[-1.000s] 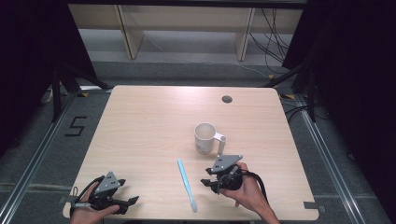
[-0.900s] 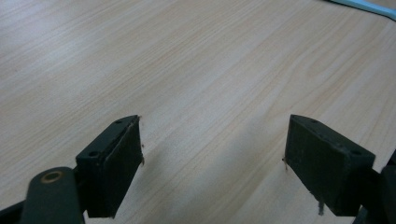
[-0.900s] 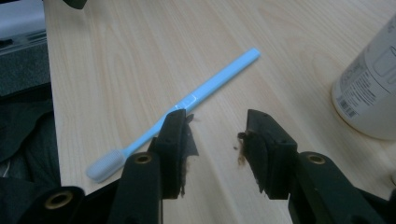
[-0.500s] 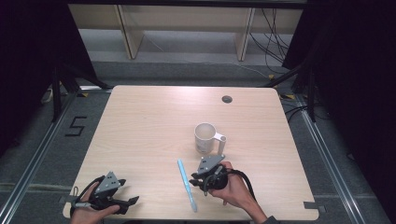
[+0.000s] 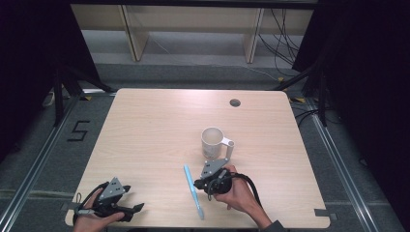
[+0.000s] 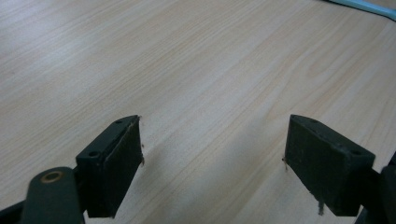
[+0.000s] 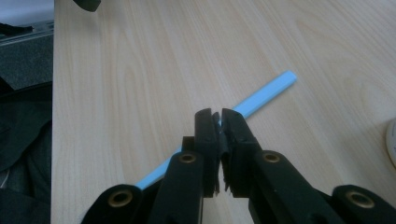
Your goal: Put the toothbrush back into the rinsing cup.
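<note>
A light-blue stick (image 5: 198, 205) lies on the wooden table (image 5: 154, 130) near its front edge. My right gripper (image 5: 196, 183) comes at it from the right, held in a hand. In the right gripper view its jaws (image 7: 215, 114) have just been closing and now pinch the stick (image 7: 266, 93) about midway along. A white mug (image 5: 212, 142) stands upright just behind this gripper, handle to the right. My left gripper (image 5: 138, 209) rests at the front left corner. Its jaws (image 6: 212, 163) stand wide open over bare wood.
The mug's rim (image 7: 392, 144) shows at the right edge of the right gripper view. A round cable hole (image 5: 235, 102) sits near the table's far edge. Dark floor and metal rails surround the table.
My right gripper has moved left from beside the mug to the stick, and its jaws have come together on it. The left gripper has stayed in place.
</note>
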A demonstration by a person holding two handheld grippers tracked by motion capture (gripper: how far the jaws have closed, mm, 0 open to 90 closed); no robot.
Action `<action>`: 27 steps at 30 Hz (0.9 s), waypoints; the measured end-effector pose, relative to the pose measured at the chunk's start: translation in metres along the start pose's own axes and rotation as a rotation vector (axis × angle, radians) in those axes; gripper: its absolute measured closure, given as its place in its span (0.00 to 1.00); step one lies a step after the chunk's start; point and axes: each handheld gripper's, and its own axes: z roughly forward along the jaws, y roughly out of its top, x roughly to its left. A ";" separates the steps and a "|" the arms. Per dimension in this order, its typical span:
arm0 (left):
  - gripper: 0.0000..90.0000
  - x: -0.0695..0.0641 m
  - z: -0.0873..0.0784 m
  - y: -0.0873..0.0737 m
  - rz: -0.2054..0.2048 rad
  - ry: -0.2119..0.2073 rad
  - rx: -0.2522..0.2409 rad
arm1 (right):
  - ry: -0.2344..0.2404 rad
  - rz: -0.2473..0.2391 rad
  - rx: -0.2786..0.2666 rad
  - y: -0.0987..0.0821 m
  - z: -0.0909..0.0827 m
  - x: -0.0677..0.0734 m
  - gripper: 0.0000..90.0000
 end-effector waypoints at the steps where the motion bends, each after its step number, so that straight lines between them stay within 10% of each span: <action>1: 0.20 0.000 0.000 0.000 0.000 -0.003 0.000 | -0.007 -0.006 0.003 0.002 0.004 -0.001 0.97; 27: 0.20 0.001 0.001 0.001 0.001 -0.006 -0.004 | -0.009 0.009 0.015 0.025 0.047 -0.022 1.00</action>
